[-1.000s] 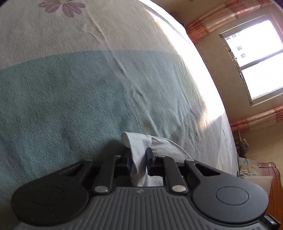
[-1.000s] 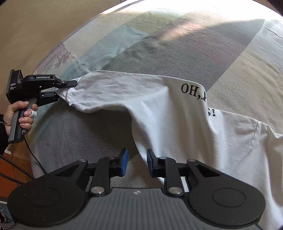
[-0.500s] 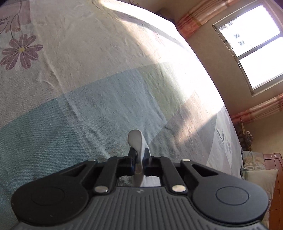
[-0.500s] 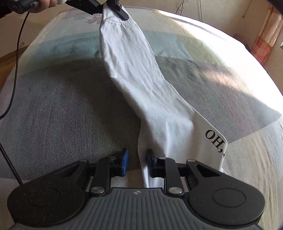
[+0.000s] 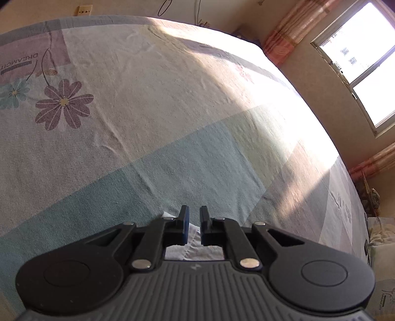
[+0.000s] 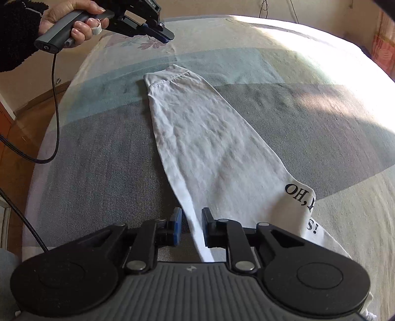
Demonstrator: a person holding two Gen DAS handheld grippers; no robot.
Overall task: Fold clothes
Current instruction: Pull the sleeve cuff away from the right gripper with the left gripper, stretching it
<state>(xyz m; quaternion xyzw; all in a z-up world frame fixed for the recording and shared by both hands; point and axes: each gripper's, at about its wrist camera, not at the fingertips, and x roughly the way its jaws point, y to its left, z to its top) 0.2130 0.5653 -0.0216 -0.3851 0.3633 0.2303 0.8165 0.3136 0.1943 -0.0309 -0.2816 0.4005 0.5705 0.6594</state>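
A white shirt with black lettering lies on the bed, its long sleeve (image 6: 197, 128) stretched flat toward the far left, cuff (image 6: 167, 76) at the end. My right gripper (image 6: 191, 228) is open, low over the sleeve's near edge, white cloth showing between its fingers. My left gripper (image 6: 163, 37) hovers above and beyond the cuff, held by a hand (image 6: 74, 22), with nothing in it. In the left wrist view the left gripper (image 5: 194, 227) is open, and a bit of the white cuff (image 5: 195, 249) shows below its fingers.
The bed is covered by a patchwork sheet (image 5: 172, 123) of pale, teal and grey blocks with printed flowers (image 5: 63, 105). A black cable (image 6: 53, 103) hangs from the left gripper at the bed's left edge. A window (image 5: 360, 61) and curtains are at the far right.
My left gripper opened and let go of the sleeve cuff, then lifted away. The sleeve dropped from raised to flat on the bed. My right gripper stayed open near the sleeve's base.
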